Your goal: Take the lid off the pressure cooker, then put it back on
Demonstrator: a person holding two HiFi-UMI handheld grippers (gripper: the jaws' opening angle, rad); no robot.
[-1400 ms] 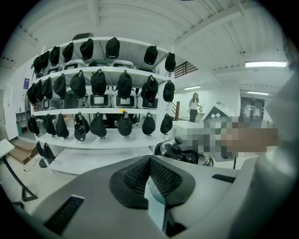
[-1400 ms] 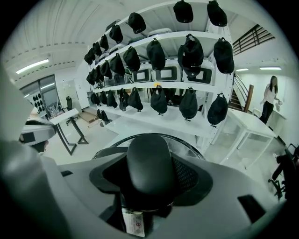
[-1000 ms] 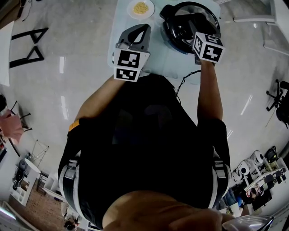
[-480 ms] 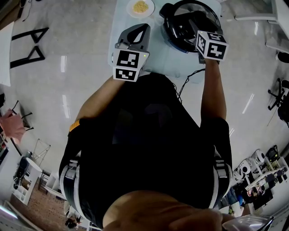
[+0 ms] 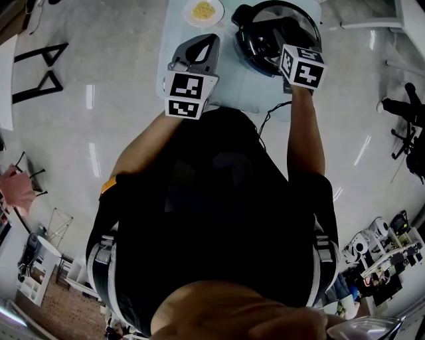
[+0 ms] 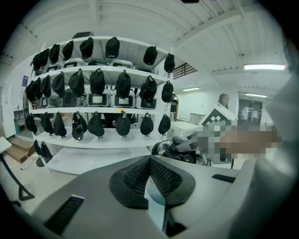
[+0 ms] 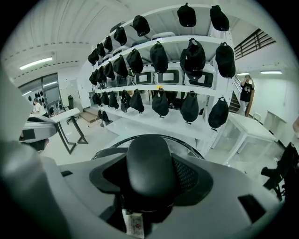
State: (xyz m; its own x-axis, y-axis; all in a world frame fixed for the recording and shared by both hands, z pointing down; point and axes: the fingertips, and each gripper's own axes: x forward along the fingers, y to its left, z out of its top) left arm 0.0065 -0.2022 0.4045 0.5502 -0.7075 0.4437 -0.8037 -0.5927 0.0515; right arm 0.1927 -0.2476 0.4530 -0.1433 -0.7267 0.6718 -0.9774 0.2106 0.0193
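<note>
The counter is a pale top. The pressure cooker stands at its far right corner, dark-bodied and taking up most of that end. Its lid lies over the pot, with the round rim in line with the body. We cannot tell from above whether it is locked, loose or a little raised.

Our right claw is clamped on the lid's black handle, which fills the space between the two pads. Our left claw hangs over the near left edge of the counter, jaws together on nothing and well apart from the cooker.

A small plate of yellow food sits at the far left corner. A thin power cord trails off the near edge.

We judge the step in hand to be working the lid by its handle. To do it well:
- Keep the grip square on the handle so it does not roll between the pads.
- Turn about the lid's centre rather than dragging sideways.
- Lift straight up, holding the rim level.
- If the pot starts to turn with the lid, steady it with the free left claw.
</note>
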